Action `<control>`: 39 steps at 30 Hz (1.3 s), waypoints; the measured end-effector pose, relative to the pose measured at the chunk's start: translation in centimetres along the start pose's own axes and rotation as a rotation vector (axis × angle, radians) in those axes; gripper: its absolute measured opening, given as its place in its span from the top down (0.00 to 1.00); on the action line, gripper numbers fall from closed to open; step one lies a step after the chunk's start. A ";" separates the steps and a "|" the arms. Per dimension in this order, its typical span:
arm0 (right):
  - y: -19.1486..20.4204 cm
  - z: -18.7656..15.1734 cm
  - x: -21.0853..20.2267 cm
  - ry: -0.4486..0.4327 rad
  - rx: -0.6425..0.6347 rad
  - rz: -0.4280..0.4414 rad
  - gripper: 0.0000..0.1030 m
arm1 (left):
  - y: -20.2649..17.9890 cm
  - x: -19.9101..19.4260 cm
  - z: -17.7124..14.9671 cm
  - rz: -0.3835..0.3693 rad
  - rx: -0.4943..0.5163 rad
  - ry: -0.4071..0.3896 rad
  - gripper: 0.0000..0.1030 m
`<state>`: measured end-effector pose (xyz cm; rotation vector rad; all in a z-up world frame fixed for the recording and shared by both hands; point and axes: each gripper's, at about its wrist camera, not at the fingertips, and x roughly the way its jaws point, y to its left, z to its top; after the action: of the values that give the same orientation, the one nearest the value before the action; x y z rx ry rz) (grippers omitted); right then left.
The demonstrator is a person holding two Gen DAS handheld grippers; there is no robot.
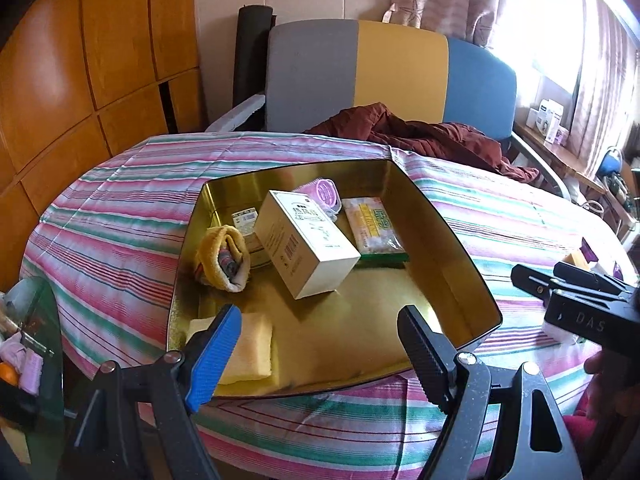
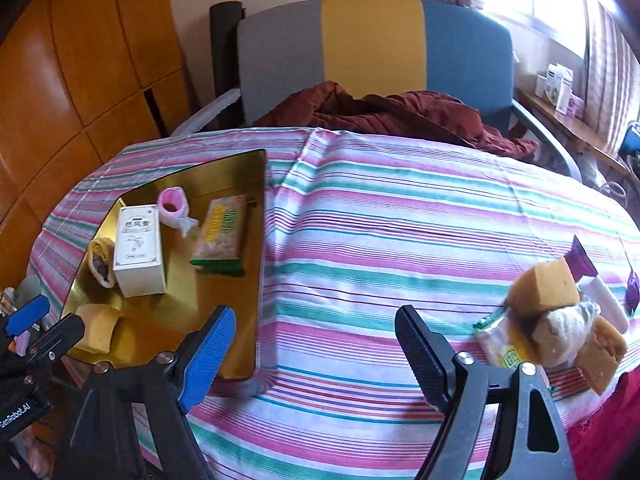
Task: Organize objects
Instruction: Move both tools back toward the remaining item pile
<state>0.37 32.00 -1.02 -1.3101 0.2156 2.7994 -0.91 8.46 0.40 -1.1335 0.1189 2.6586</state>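
A gold tin tray (image 1: pixel 448 240) (image 2: pixel 256 264) lies on the striped cloth. In it are a white box (image 1: pixel 304 240) (image 2: pixel 138 250), a rolled yellow sock (image 1: pixel 222 258) (image 2: pixel 100 262), a yellow sponge (image 1: pixel 252 344) (image 2: pixel 96 326), a pink roll (image 1: pixel 326 194) (image 2: pixel 173 206) and a snack packet (image 1: pixel 372 226) (image 2: pixel 222 236). My left gripper (image 1: pixel 320 354) is open and empty over the tray's near edge, with the sponge by its left finger. My right gripper (image 2: pixel 316 354) is open and empty over bare cloth, right of the tray. A pile of sponges, a soft toy and packets (image 2: pixel 560 320) lies at the right.
The table is covered by a striped cloth (image 2: pixel 400 220). A grey, yellow and blue chair (image 2: pixel 372 44) with a dark red garment (image 2: pixel 400 112) stands behind the table. Wooden cabinets (image 1: pixel 80 80) are on the left. A shelf with boxes (image 2: pixel 560 88) is by the window on the right.
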 end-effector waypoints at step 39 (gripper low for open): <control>-24.0 -0.3 -4.6 -0.100 0.525 -0.216 0.19 | -14.0 1.3 0.7 -0.237 0.326 0.063 0.21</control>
<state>5.90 55.76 -0.30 -0.9975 0.7005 2.3845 1.41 22.37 0.27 -1.0512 0.3883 2.2927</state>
